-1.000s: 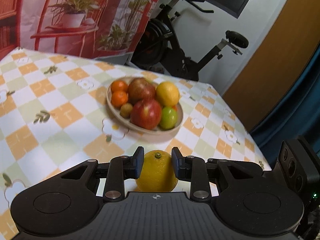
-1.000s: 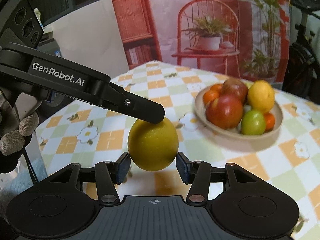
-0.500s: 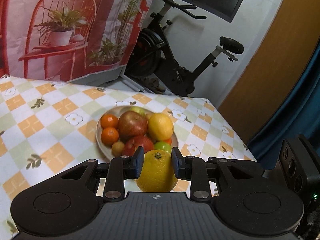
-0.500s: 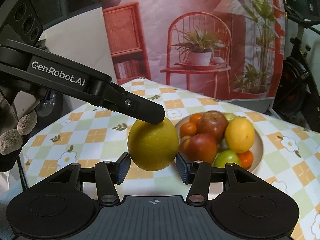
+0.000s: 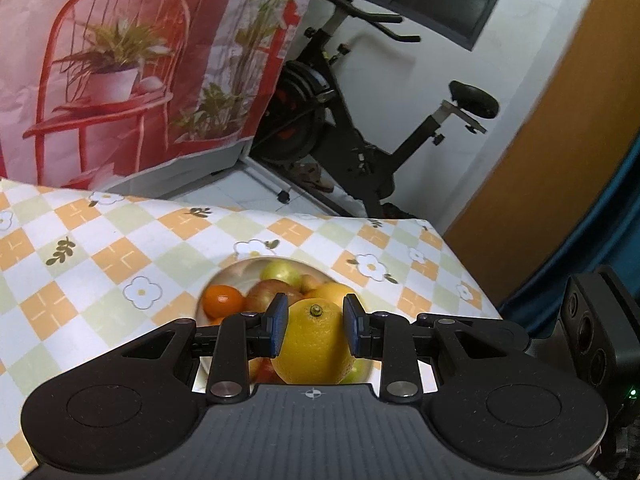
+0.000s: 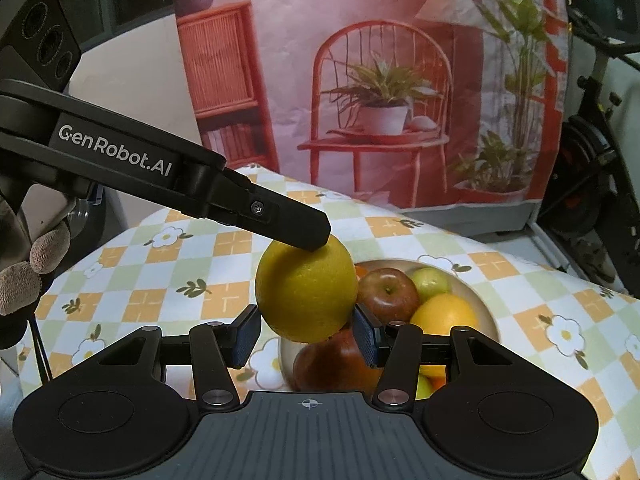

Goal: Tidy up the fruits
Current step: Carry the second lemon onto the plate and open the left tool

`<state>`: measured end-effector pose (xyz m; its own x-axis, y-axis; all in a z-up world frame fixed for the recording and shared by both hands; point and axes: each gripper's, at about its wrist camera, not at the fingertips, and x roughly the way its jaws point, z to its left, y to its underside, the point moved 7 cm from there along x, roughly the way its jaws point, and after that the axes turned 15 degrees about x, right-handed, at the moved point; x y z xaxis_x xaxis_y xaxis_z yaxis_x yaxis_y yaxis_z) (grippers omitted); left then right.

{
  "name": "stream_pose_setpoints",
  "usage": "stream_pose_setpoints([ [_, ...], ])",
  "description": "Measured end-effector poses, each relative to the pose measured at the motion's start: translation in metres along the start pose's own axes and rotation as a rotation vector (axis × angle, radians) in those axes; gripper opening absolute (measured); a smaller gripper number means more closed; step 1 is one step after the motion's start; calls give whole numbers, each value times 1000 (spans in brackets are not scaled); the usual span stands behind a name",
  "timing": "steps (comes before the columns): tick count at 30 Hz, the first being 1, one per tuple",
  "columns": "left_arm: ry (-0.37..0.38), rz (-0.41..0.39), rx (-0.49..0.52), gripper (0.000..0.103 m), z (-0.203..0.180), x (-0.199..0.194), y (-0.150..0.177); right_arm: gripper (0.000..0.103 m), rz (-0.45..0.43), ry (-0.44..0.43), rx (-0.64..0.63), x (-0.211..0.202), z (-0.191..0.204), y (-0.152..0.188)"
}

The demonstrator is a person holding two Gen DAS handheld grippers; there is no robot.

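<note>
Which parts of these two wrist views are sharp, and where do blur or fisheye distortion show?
Left wrist view: the yellow citrus held in the left hand-held gripper is crisp; the bowl behind looks smeared, and the orange wall panel curves with the fisheye. Right wrist view: citrus, red apple and tablecloth are sharp; lighting is dim and warm, without harsh glare.

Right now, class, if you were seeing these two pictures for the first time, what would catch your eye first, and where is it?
First, the big yellow citrus fruit clamped in the left gripper, held in the air just above the fruit bowl. The bowl on the checked tablecloth is already heaped with red apples, oranges and a green fruit. The right gripper sits beneath the fruit, its pads open on either side.
</note>
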<state>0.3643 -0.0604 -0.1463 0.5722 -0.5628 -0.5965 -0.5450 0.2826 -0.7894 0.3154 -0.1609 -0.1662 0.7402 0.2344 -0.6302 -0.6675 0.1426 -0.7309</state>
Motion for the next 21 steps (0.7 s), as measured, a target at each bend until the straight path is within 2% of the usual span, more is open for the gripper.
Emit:
stream_pose_setpoints([
  [10, 21, 42, -81, 32, 36, 26, 9, 46, 125, 48, -21, 54, 0, -5],
  [21, 44, 57, -144, 31, 54, 42, 23, 47, 199, 113, -46, 75, 3, 1],
])
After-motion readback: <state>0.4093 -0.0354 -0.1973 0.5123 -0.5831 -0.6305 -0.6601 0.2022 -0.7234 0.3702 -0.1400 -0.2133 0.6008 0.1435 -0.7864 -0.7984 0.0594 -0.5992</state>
